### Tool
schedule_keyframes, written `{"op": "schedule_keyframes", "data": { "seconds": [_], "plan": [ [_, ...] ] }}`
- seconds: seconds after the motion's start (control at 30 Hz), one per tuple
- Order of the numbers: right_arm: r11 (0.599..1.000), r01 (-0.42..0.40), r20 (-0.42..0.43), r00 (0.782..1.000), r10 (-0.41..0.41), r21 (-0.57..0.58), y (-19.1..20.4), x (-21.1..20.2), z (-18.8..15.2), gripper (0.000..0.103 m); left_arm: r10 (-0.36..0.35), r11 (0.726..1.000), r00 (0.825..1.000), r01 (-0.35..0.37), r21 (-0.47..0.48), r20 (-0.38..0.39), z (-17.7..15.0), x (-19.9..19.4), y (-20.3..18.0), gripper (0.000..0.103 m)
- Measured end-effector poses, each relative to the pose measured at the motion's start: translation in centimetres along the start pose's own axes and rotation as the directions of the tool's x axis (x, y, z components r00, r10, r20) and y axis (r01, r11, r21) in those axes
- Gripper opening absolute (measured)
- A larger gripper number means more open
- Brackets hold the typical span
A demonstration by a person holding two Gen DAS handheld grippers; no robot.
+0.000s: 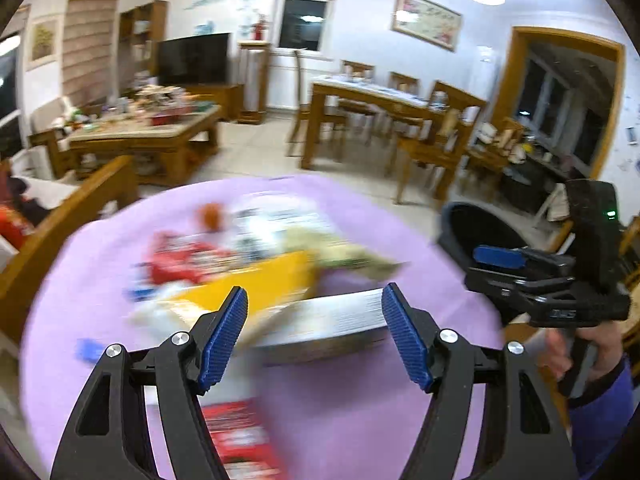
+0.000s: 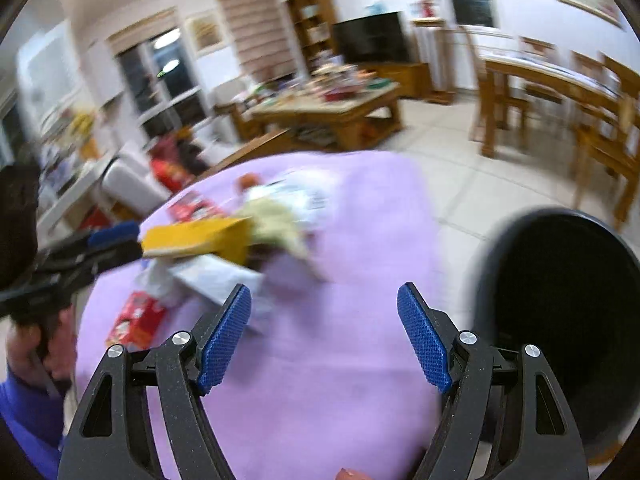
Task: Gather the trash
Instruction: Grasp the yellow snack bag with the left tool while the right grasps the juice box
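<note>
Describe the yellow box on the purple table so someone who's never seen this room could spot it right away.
Find the round table under the purple cloth, with the black bin at its right edge. Trash is heaped on the far half of the cloth. The yellow box sits on the left of that heap, a flat carton, the only solid yellow thing among red wrappers and pale paper.
</note>
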State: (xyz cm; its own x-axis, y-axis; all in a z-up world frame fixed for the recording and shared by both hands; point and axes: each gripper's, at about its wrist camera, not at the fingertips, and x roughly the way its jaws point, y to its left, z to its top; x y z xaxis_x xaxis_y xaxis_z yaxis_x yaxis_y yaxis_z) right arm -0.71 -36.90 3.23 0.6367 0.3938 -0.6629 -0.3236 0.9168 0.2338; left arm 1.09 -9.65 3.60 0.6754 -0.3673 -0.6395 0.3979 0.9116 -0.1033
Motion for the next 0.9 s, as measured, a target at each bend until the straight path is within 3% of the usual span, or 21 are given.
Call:
{"op": "schedule_keyframes", "data": {
  "seconds": [0.17, 0.3, 0.4, 0.57, 0.6, 0.67, 0.73, 0.83, 0.9],
  "plan": [
    [0.989, -0.078, -0.086, 0.994, 0.067, -0.128, 5.4, 4.5, 1.2, 0.075, 0.03, 0.985, 0.998, -0.02, 0.171, -0.056, 0.6, 1.1, 4.0, 0.07],
    [0.964, -0.104, -0.145, 0.987, 0.069, -0.243, 7.8, 7.2, 1.8, 0.075, -0.116, 0.952, 0.979, 0.157, 0.264, -0.166, 1.3, 4.0, 4.1, 0.07],
    [0.947, -0.141, -0.174, 0.98, 0.093, -0.289, 8.5, 8.3, 2.4, 0.075, -0.126, 0.932, 0.966, 0.193, 0.307, -0.224, 1.6, 6.0, 4.1, 0.07],
    [0.92, -0.211, -0.271, 0.955, 0.122, -0.33, 8.5, 10.2, 1.9, 0.075, -0.181, 0.92, 0.941, 0.265, 0.289, -0.287, 1.3, 7.5, 3.9, 0.072],
    [0.915, -0.216, -0.284, 0.951, 0.119, -0.34, 8.7, 10.5, 1.7, 0.071, -0.184, 0.918, 0.94, 0.268, 0.292, -0.287, 1.3, 7.6, 3.9, 0.074],
    [0.908, -0.218, -0.287, 0.951, 0.115, -0.359, 9.0, 10.7, 0.9, 0.051, -0.181, 0.917, 0.941, 0.267, 0.295, -0.287, 1.0, 7.8, 4.0, 0.074],
    [0.903, -0.235, -0.279, 0.951, 0.136, -0.359, 9.2, 10.3, 0.1, 0.045, -0.198, 0.922, 0.938, 0.277, 0.271, -0.285, 1.1, 7.8, 4.3, 0.072],
    [0.902, -0.231, -0.258, 0.956, 0.141, -0.364, 9.7, 9.0, -0.8, 0.042, -0.223, 0.93, 0.934, 0.29, 0.227, -0.28, 1.2, 7.9, 4.6, 0.053],
    [0.912, -0.215, -0.251, 0.959, 0.13, -0.35, 10.0, 8.4, -1.1, 0.042, -0.227, 0.931, 0.934, 0.291, 0.219, -0.277, 1.1, 7.9, 4.4, 0.051]
  ]
}}
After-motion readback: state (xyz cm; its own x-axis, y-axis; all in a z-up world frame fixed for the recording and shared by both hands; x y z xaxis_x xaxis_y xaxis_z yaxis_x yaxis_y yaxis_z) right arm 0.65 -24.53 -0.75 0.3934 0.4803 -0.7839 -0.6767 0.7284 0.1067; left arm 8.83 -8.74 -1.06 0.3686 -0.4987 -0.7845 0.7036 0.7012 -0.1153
